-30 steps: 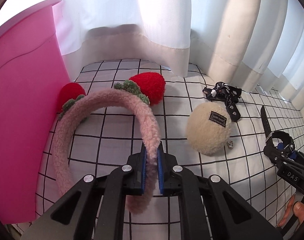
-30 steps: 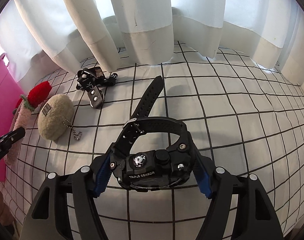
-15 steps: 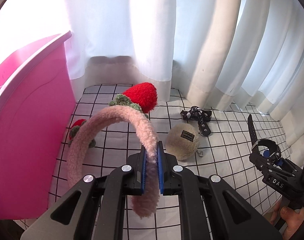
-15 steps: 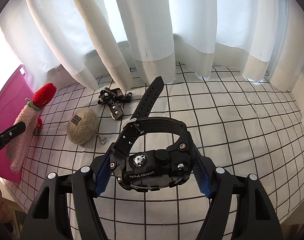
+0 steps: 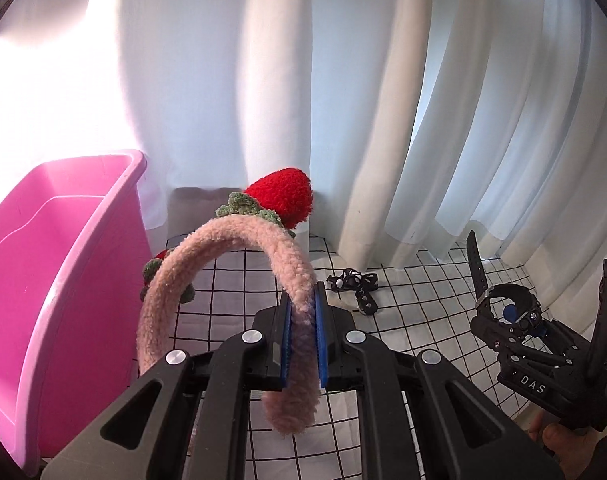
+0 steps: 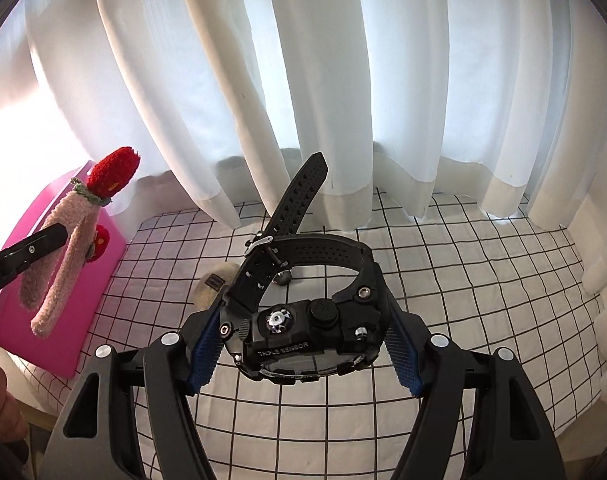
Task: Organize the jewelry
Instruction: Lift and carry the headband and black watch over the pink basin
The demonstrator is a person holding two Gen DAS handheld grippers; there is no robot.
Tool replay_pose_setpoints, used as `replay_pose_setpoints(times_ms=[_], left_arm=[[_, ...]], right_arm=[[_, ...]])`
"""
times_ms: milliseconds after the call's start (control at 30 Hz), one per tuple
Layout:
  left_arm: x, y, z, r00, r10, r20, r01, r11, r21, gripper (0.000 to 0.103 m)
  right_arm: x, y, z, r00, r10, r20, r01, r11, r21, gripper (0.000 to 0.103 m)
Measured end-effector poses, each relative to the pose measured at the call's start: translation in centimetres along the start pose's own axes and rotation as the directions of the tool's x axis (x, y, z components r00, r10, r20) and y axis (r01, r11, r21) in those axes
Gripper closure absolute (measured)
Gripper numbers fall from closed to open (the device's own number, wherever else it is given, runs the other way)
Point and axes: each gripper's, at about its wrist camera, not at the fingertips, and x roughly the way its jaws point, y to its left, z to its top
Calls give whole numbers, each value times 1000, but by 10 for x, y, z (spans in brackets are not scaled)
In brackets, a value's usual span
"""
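Note:
My left gripper (image 5: 303, 320) is shut on a fuzzy pink headband (image 5: 231, 248) with red strawberry decorations (image 5: 281, 196), held in the air beside the pink bin (image 5: 59, 264). The headband also shows in the right wrist view (image 6: 69, 248), in front of the bin (image 6: 83, 312). My right gripper (image 6: 303, 340) is shut on a black digital watch (image 6: 299, 320), lifted above the checked cloth; it also shows at the right of the left wrist view (image 5: 511, 312).
A black strap accessory (image 5: 355, 286) lies on the white checked cloth (image 5: 415, 304) near the curtain. A beige plush ball (image 6: 215, 286) sits partly hidden behind the watch. White curtains (image 6: 303, 80) hang along the back.
Both grippers have risen well above the cloth with their items. The headband has lifted off the surface and hangs next to the pink bin's open top.

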Motion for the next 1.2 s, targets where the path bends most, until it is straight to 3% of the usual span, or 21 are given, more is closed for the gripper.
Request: replay_pose_setpoints(times_ms=[367,600,800,1000,1200], left_arm=[[-70,19,43,990,8,142,-5,1000,-17,92],[-108,59,64,973,70,219,-57,996,-65,89],[-137,94,77,954,134,269,-109,988,-106,90],[-144,148,66,945,228,236,-185,964,-191,90],[-123,195,35,942,315,121,-276,925,-260,90]], right_arm=[[-48,69,51,983,114,146,-96,988,-122,35],[-51,137,84,951,247,186,-202,952,-231,35],[-45,201,102,917,361,168,-297,901,-317,35],[-36,267,111,892,435,124,-357,846,-396,35],[-14,325,100,880,473,37,-408,795,-450,35]])
